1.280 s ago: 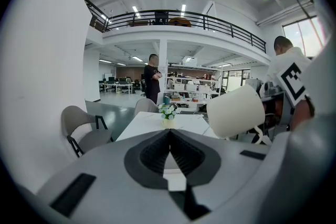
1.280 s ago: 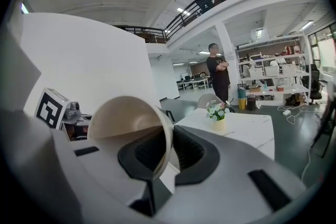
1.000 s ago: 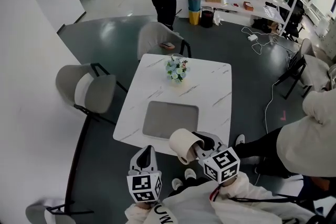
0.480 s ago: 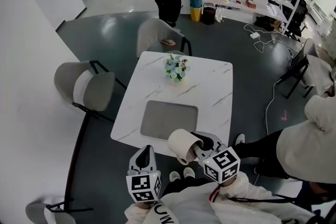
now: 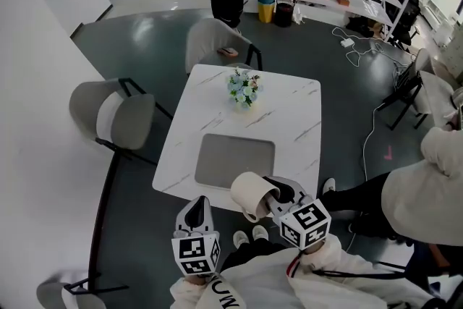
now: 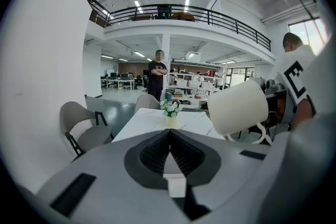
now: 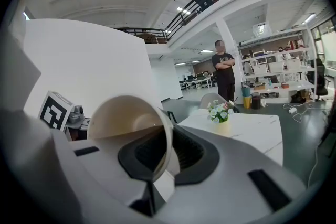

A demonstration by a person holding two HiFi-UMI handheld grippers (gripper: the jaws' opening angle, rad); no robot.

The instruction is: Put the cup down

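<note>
The cup (image 5: 253,195) is not down yet. The right gripper (image 5: 272,193) holds it in the air at the near edge of the counter (image 5: 289,119), just short of the grey mat (image 5: 235,161). As far as I can judge, it rests on nothing. The right gripper view shows the grip plainly: the fingers (image 7: 195,157) are clamped on the cup's wall at the rim, one inside the mouth and one outside.

The left gripper (image 5: 198,203) hangs lower and to the left, off the counter and apart from the cup. Its fingers (image 6: 151,153) are pressed together with nothing between them.

I'd call this the carrying-in step, before the lowering proper.

The cup lies on its side. Its long axis runs close to level. The mouth faces back toward the right gripper and the base points away to the left, a little toward the counter. From the right gripper view you look straight into its pale inside.

So the next move asks for more than a drop. The cup has to go forward until it is over the counter, perhaps over the mat. The wrist then has to roll until the base faces down and the axis stands upright. Only with the base flat on the surface should the fingers part.

A rim grip gives little hold against swinging, so a slow turn seems wise. The flowers (image 5: 244,89) stand well beyond the mat, clear of all this.
</note>
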